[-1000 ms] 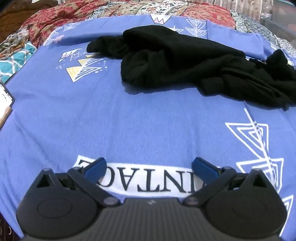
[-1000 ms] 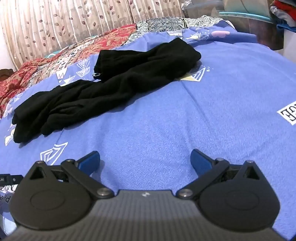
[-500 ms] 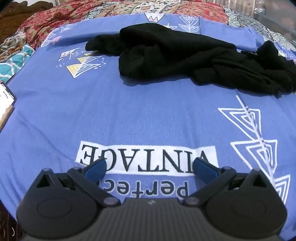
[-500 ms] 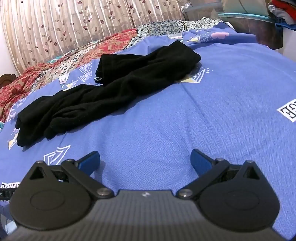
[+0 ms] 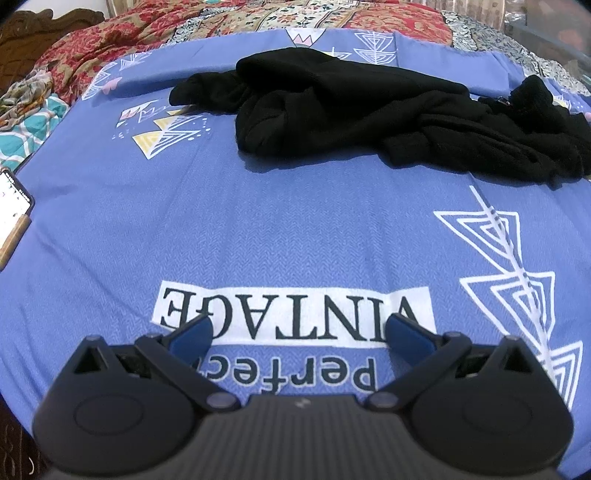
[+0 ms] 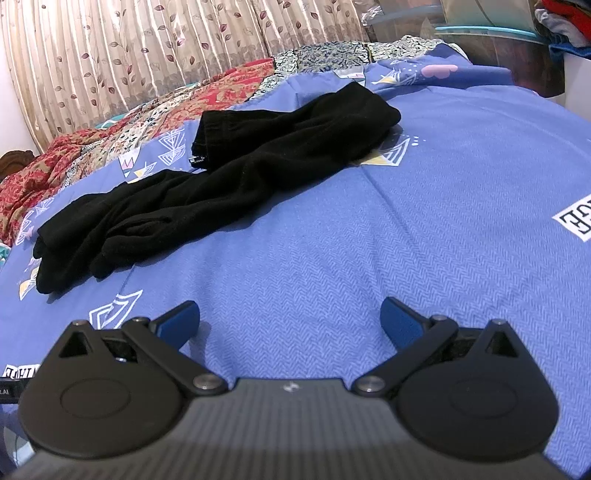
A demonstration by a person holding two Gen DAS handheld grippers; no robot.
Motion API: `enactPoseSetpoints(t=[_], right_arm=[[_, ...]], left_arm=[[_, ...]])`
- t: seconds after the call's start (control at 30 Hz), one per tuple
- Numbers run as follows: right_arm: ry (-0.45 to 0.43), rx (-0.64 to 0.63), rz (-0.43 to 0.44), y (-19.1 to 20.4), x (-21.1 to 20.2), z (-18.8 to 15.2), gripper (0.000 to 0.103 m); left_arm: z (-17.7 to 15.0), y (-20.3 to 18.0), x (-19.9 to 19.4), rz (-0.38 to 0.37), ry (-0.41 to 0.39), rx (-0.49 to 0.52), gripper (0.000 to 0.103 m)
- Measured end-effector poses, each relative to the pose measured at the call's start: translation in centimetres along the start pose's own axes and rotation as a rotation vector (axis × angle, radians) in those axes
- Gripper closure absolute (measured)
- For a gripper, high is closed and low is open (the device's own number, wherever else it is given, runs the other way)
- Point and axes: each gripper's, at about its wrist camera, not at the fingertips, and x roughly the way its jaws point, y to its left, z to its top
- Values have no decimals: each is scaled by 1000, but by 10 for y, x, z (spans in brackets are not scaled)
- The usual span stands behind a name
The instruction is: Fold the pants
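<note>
Black pants (image 5: 369, 114) lie rumpled and bunched across the far part of a blue printed bedsheet (image 5: 295, 221). In the right wrist view the same pants (image 6: 221, 177) stretch diagonally from the upper middle to the left, legs twisted together. My left gripper (image 5: 299, 332) hovers open over the "VINTAGE" print, well short of the pants, with nothing between its blue pads. My right gripper (image 6: 290, 319) is also open and empty above bare sheet, apart from the pants.
A phone (image 5: 11, 210) lies at the sheet's left edge. A red patterned blanket (image 5: 147, 33) covers the bed's far side. Curtains (image 6: 147, 44) hang behind the bed. Stacked items and a teal-rimmed container (image 6: 498, 29) stand at the upper right.
Both grippers have pulled back from the pants, so more sheet shows in front; the "VINTAGE" print has come into full view of the left camera. The pants have not moved.
</note>
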Motion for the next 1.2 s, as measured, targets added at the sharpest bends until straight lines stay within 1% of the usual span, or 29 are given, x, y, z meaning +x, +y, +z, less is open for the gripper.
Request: enactPoseSetpoints(t=[0.13,0.2,0.23,0.27,0.33,0.4,0.47,0.53,0.6,0.63,0.67,0.7,0.73,0.8,0.87,0.9,0.93,0.97,1.0,1.07,1.1,1.17,1.2], right_arm=[[-2,0,2,0,-1,0,0],[-10,4,8,0,-3,1,0],[-15,5,13,0,-5,2,6],[-22,-1,28,1,-7,4,23],[-29,-37,87,10,-11,12,40],[-65,-118,124,27,-12,22,39],[-85,-239,159,52,-7,34,39],[-84,-376,196,81,7,44,39],[-60,-493,241,107,27,53,37],[-44,-557,262,122,40,56,31],[-33,-614,260,134,53,57,26],[-17,-670,247,144,68,56,24],[8,-734,230,154,85,54,24],[62,-838,182,169,115,49,28],[110,-919,143,175,132,41,84],[126,-909,160,176,134,43,88],[136,-867,166,176,129,48,91],[144,-803,205,177,119,55,92],[143,-744,277,178,103,60,92],[137,-658,464,178,59,61,93],[133,-643,537,179,38,59,93],[119,-611,629,177,1,49,92],[123,-575,674,174,-10,45,92]], left_arm=[[2,1,-1,-3,12,-11,0],[3,5,-2,-25,17,-6,0],[3,8,-3,-40,18,-3,0],[3,11,-5,-54,20,-3,0],[2,19,-9,-75,4,-7,0],[3,26,-14,-87,-24,-7,0],[6,32,-17,-101,-35,-7,0],[10,41,-20,-127,-43,-28,0],[13,50,-23,-167,-52,-70,0],[15,56,-24,-197,-51,-97,1],[17,61,-24,-220,-51,-118,1],[18,66,-25,-242,-52,-139,2],[20,71,-26,-264,-53,-159,2],[24,80,-26,-307,-52,-195,3],[26,89,-27,-351,-56,-227,3],[27,93,-28,-369,-63,-239,3],[29,97,-29,-391,-74,-249,3],[30,100,-31,-419,-87,-258,3],[32,103,-32,-450,-97,-269,2],[35,110,-33,-532,-108,-303,0],[37,113,-32,-575,-106,-322,0],[38,118,-27,-668,-91,-368,0],[38,120,-23,-709,-83,-392,0]])
